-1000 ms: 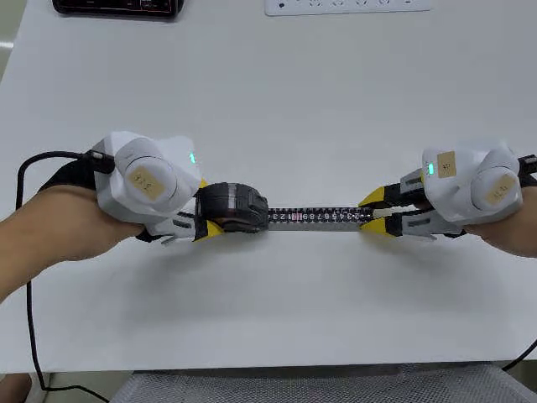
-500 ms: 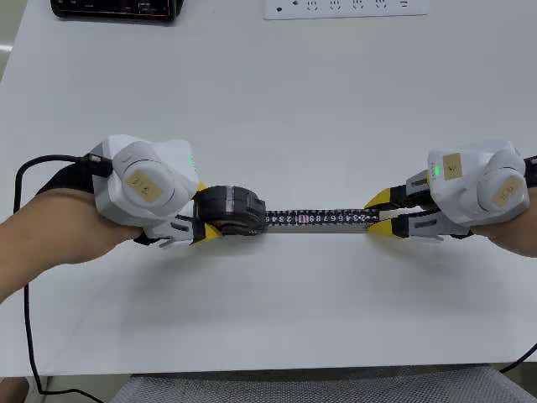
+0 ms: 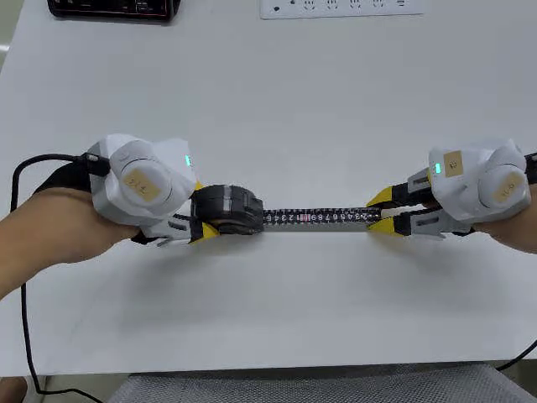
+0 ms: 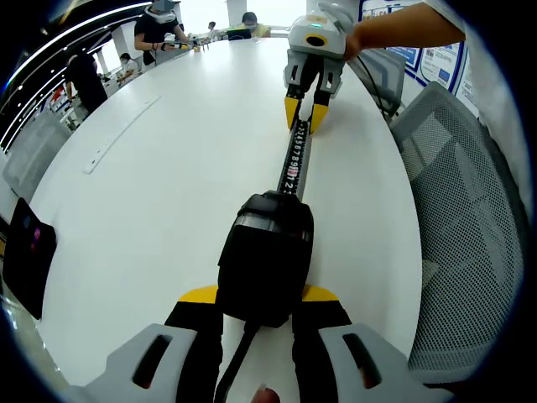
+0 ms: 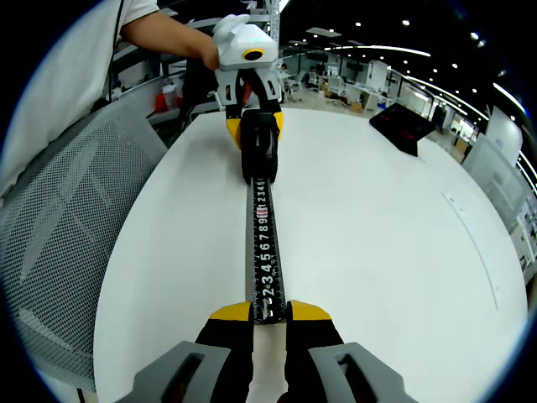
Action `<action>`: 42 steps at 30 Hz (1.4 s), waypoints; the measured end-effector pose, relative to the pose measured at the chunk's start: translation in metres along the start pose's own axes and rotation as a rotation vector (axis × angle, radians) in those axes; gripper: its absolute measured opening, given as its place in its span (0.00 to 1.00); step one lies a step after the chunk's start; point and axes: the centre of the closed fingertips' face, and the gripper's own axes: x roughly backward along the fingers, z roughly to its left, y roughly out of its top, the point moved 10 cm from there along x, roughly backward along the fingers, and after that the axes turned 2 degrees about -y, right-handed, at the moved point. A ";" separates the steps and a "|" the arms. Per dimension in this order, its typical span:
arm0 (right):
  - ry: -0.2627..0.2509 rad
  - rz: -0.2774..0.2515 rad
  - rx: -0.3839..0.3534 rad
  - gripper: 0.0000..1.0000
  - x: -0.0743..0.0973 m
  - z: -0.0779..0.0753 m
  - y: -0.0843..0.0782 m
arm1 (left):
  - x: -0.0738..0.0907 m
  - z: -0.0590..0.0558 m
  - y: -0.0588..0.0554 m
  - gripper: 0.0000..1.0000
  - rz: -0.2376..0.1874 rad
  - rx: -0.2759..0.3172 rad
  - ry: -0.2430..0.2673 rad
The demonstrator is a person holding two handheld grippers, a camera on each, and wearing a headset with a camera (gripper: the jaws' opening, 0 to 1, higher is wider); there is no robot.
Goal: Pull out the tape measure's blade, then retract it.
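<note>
1. Head view: the left gripper (image 3: 201, 228) is clamped on the dark tape measure (image 3: 228, 210), which lies on the white table (image 3: 277, 109). The right gripper (image 3: 382, 211) pinches the end of the blade (image 3: 319, 217), which is drawn out level between them. The person's forearms (image 3: 50, 231) reach in low from either side.
2. Left gripper view: the yellow-tipped jaws squeeze the tape measure's sides, and the blade runs straight to the other gripper.
3. Right gripper view: the jaws are together on the blade's tip, seemingly at its hook.
</note>
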 end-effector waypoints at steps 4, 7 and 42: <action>0.002 0.002 0.002 0.10 0.000 0.000 0.000 | 0.000 0.000 0.000 0.26 0.000 0.000 0.000; 0.004 0.001 0.002 0.10 0.000 0.000 0.000 | 0.000 0.000 -0.001 0.26 0.000 0.001 0.001; 0.003 0.054 0.008 0.10 0.018 -0.004 -0.016 | 0.000 -0.001 0.000 0.26 0.003 0.000 0.003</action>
